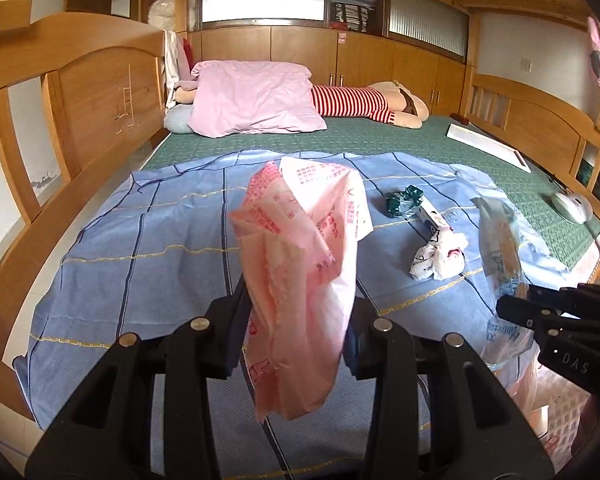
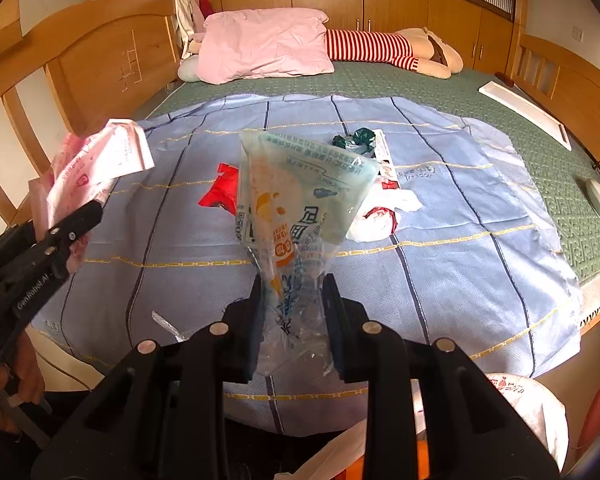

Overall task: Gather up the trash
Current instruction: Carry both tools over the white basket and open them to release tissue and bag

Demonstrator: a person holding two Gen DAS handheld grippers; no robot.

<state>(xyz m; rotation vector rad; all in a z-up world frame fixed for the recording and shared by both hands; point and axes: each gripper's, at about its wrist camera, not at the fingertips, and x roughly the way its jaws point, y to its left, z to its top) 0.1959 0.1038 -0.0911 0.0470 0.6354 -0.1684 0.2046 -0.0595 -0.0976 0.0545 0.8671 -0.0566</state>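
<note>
Both grippers are busy here. The left gripper [image 1: 298,320] is clamped on a pink printed wrapper [image 1: 300,248], held up above the blue cloth [image 1: 140,240] on the bed. The right gripper [image 2: 292,308] pinches a clear bread bag [image 2: 296,200]. A red packet [image 2: 220,194], a green wad [image 2: 356,140] and white crumpled paper [image 2: 380,212] lie on the cloth.

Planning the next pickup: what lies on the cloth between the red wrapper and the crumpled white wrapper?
Only bare blue cloth shows; the held bread bag hides most of that stretch, right wrist view.
</note>
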